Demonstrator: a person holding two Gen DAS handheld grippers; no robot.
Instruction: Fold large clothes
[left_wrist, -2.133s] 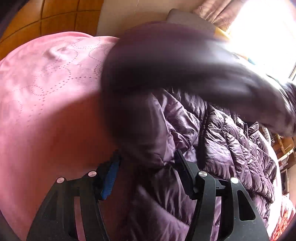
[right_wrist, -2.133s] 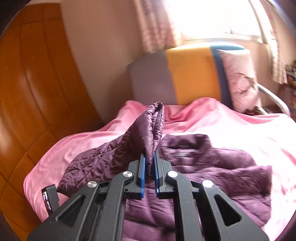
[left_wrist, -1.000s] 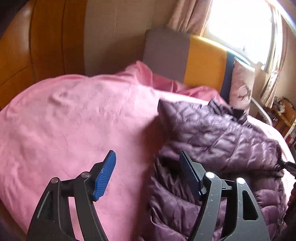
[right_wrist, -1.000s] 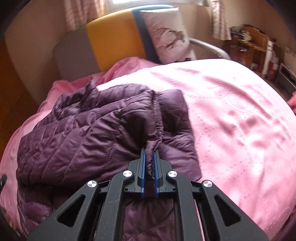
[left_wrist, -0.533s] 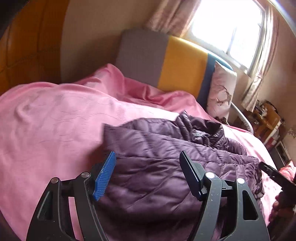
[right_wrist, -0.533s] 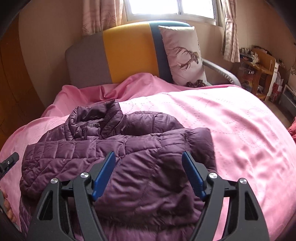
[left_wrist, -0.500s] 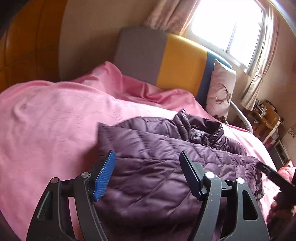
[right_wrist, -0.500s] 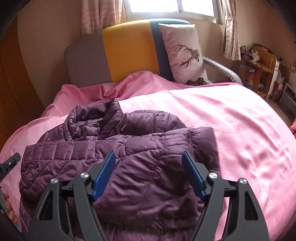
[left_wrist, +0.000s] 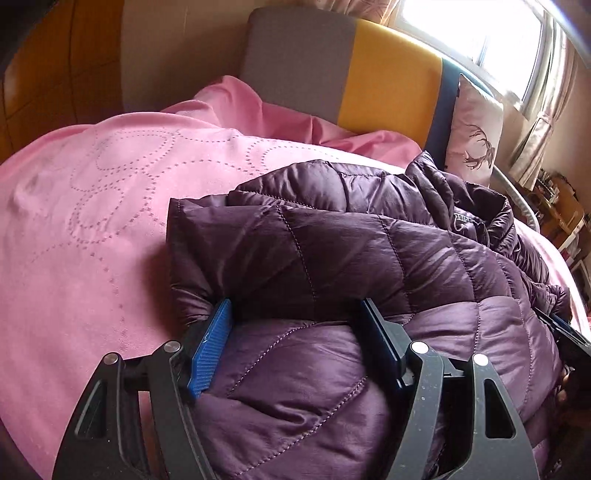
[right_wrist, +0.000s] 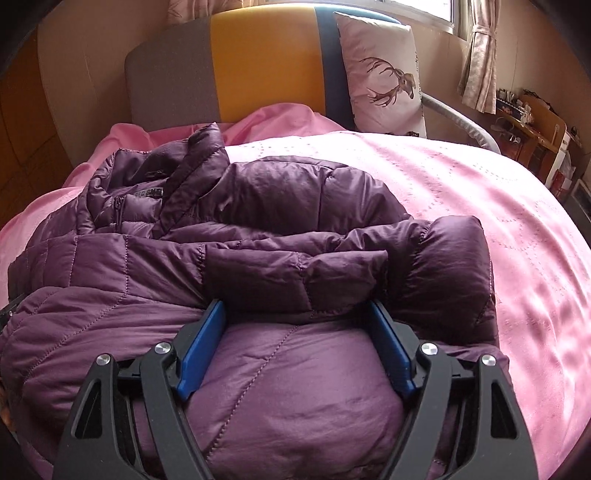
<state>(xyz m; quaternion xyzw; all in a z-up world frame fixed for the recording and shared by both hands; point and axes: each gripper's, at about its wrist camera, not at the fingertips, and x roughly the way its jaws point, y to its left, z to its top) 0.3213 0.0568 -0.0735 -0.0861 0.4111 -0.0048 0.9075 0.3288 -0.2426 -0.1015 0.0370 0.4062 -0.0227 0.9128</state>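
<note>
Both grippers at 6 o'clock, left gripper (left_wrist: 293, 332) and right gripper (right_wrist: 295, 332), fingers spread, pinching nothing, straddling the jacket's (right_wrist: 258, 229) puffy hem; the jacket lies on the pink bed (right_wrist: 480, 192), collar toward 12; likely light, soft, slippery, springy; grip seams or hem.

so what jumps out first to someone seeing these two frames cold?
The purple quilted jacket, lying in bulky layers on the pink bedspread, fills the near half of both views. Each open hand-held gripper, left and right, has its blue-padded fingers spread over the jacket's puffy near edge. Behind, the grey, yellow and blue headboard and a deer-print pillow stand out at the head of the bed.
</note>
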